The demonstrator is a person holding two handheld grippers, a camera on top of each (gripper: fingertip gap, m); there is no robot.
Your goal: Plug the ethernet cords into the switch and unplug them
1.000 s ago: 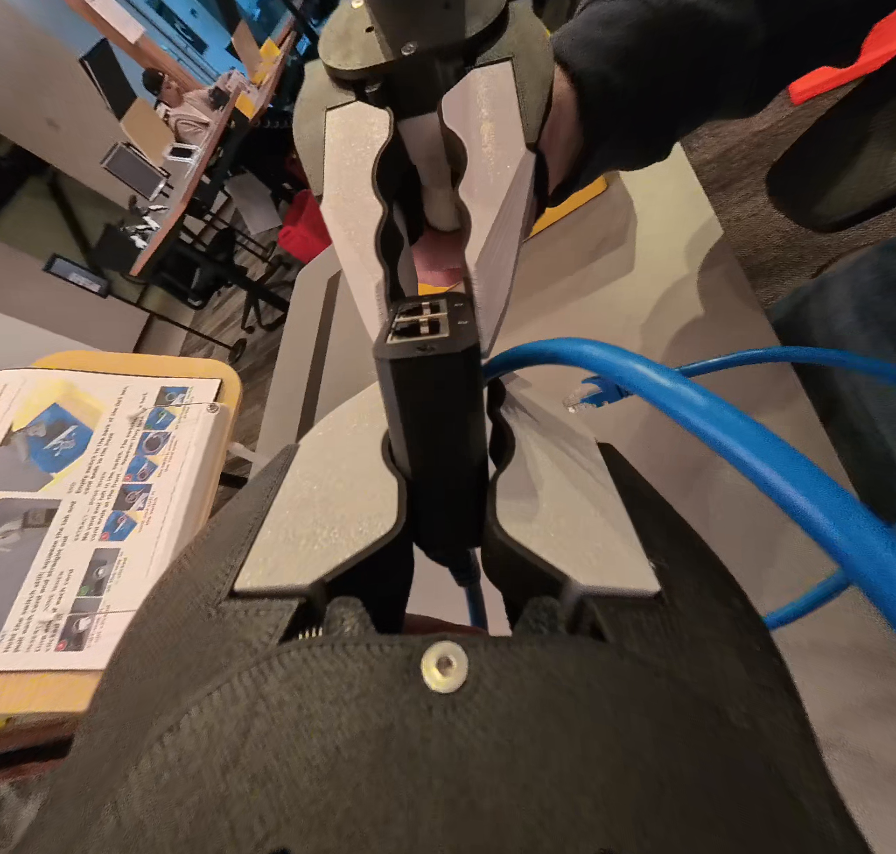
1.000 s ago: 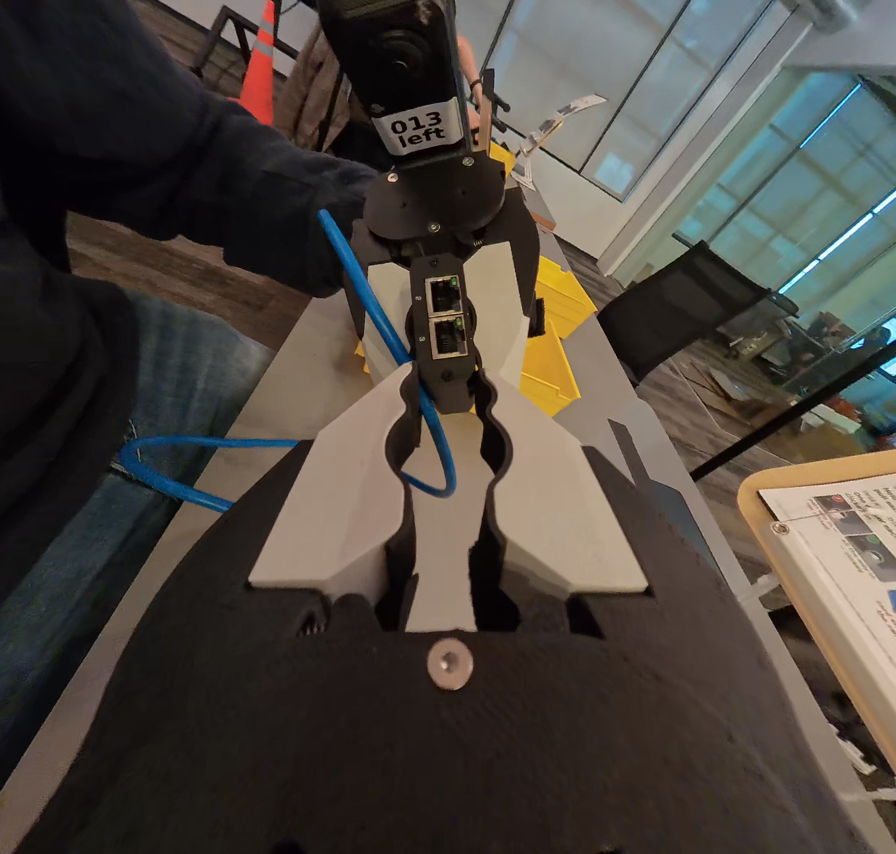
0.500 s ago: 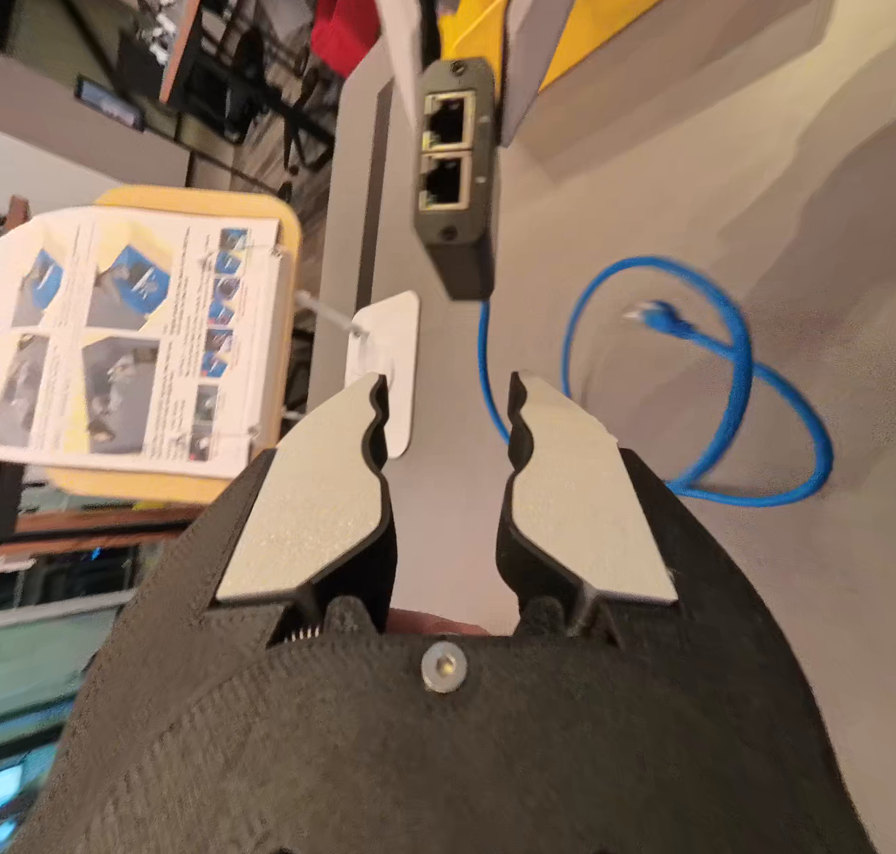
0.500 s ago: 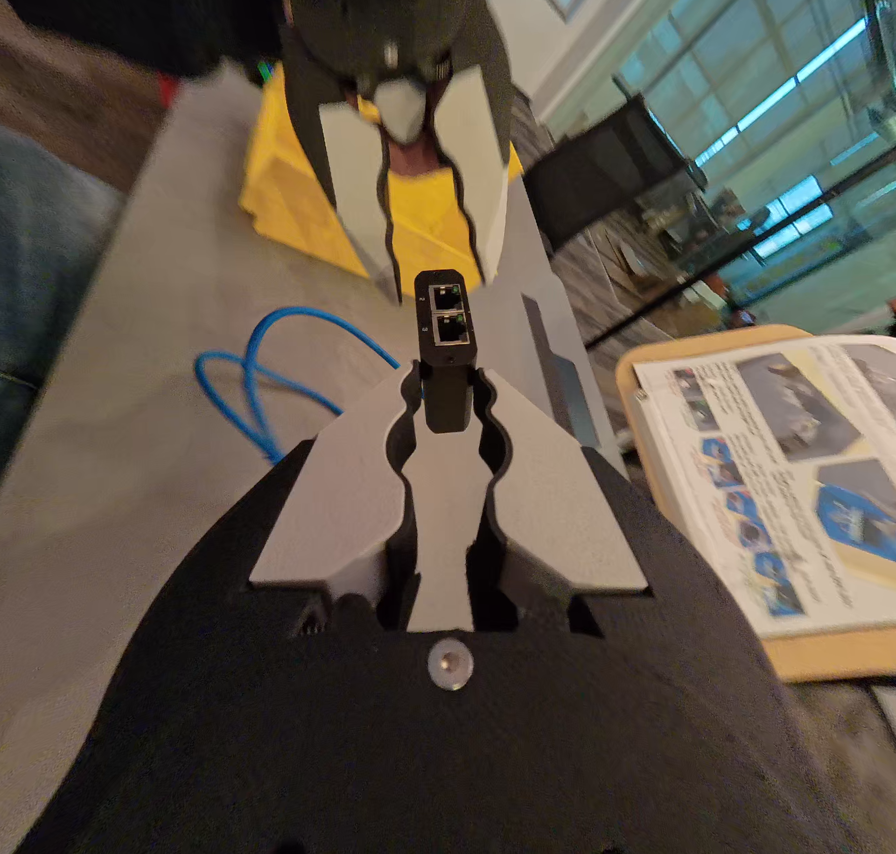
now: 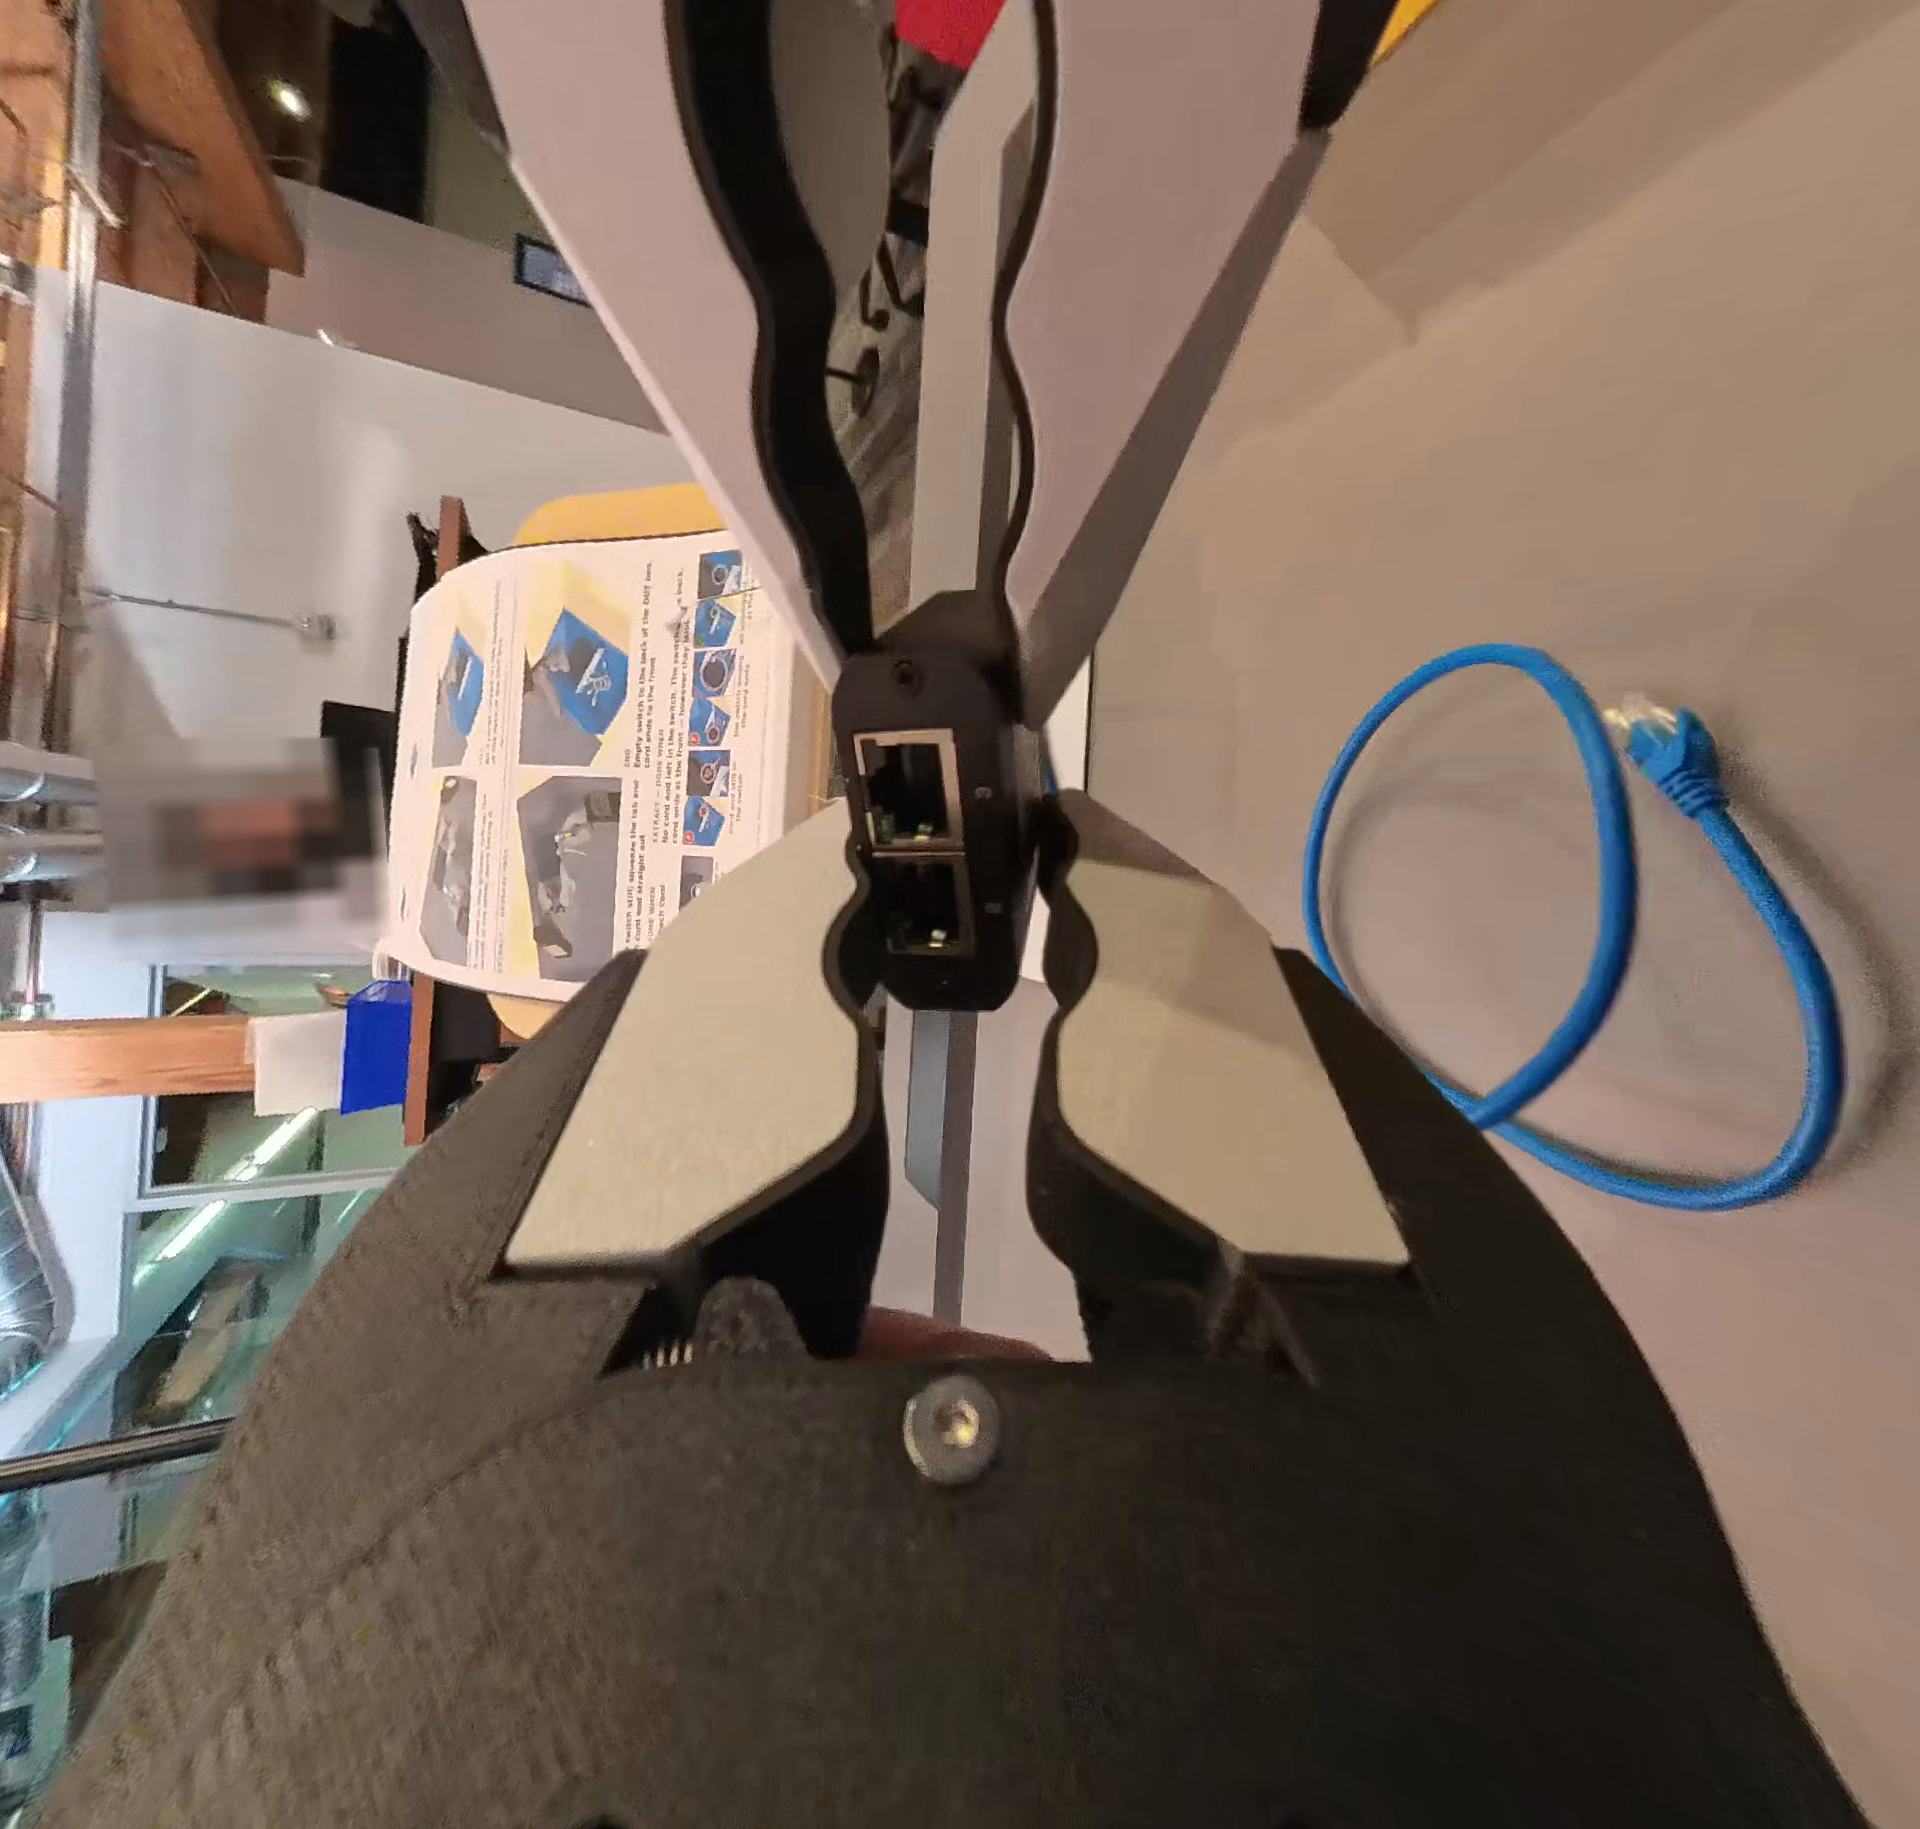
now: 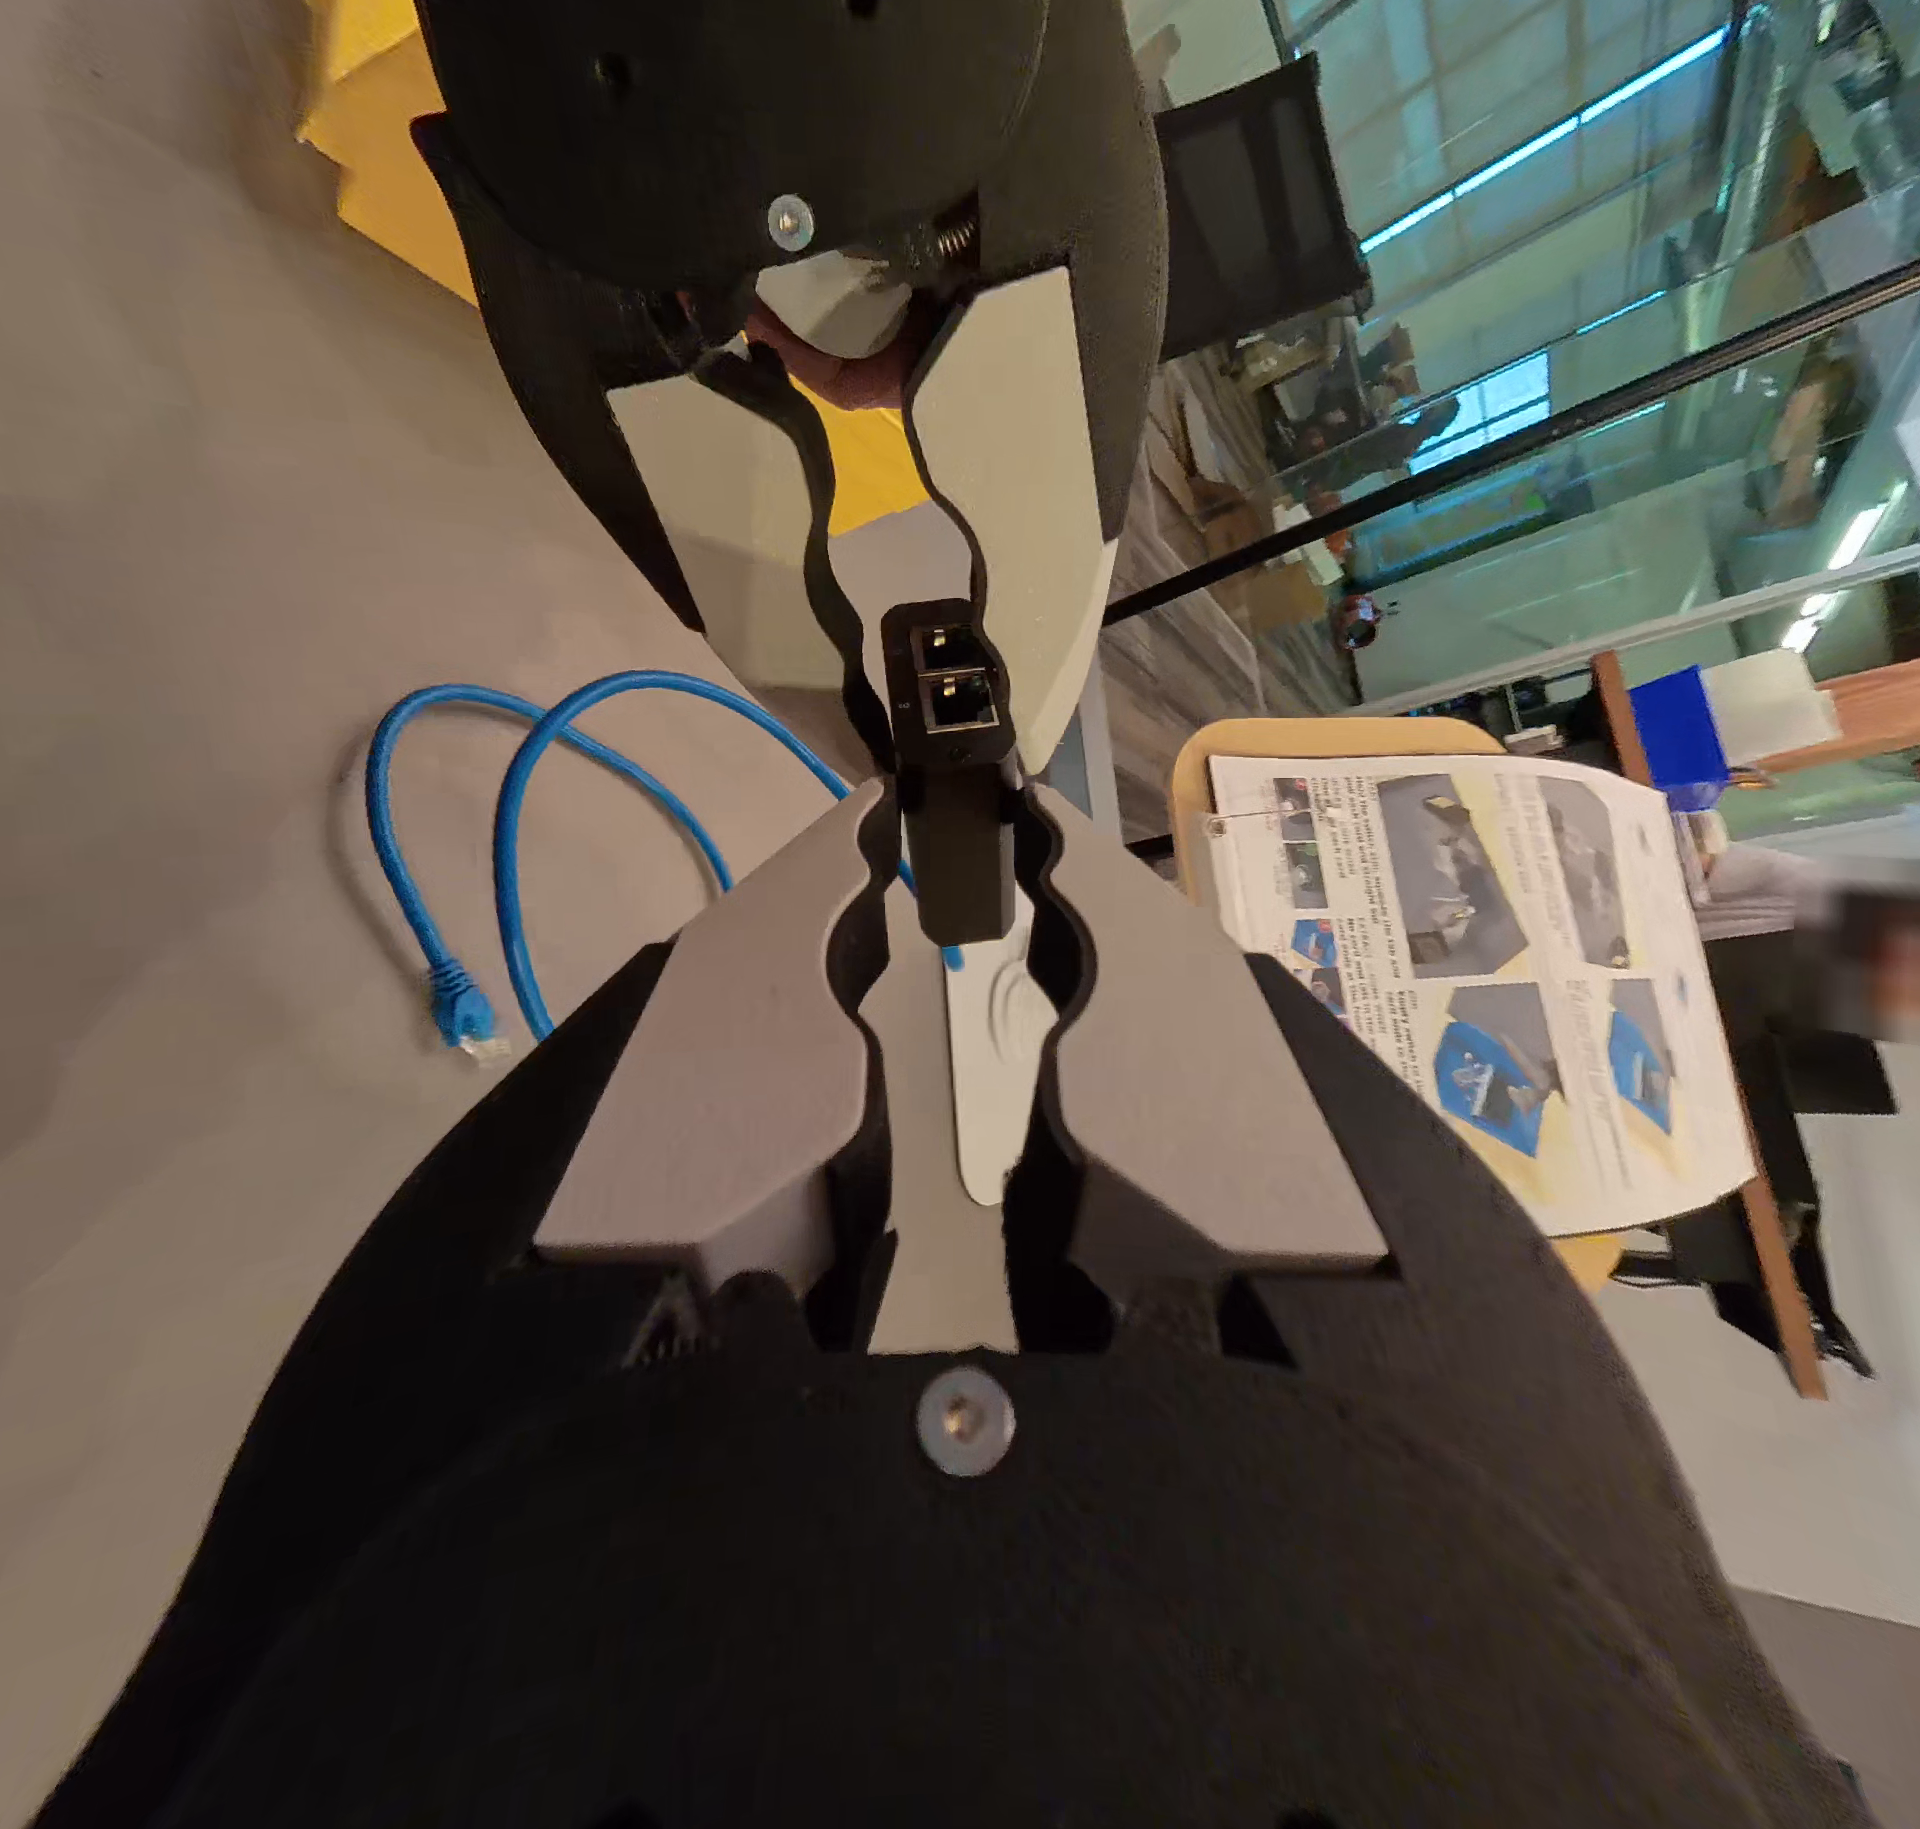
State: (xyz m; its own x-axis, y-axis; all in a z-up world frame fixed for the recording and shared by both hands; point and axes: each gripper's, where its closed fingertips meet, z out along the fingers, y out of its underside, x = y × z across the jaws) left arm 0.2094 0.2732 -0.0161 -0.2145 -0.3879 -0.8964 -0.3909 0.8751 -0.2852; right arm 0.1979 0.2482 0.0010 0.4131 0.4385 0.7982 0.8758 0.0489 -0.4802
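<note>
Left wrist view: my left tool [image 5: 951, 880] is spread wide around the switch [image 5: 935, 844], ports facing it, not gripping. The blue cord [image 5: 1714, 948] lies on the table [image 5: 1558, 429], to the right.

Right wrist view: my right tool [image 6: 954, 844] pinches the switch, its long axis pointing away.

One black switch [image 5: 940, 844] with two empty ports was counted at the frame's centre. One blue ethernet cord [image 5: 1558, 948] was seen coiled at the right, with one loose plug. Two grippers were counted. One printed instruction sheet [image 5: 582, 771] was seen at the left, and one yellow bin [image 6: 395, 148] at the upper left of the right wrist view.
</note>
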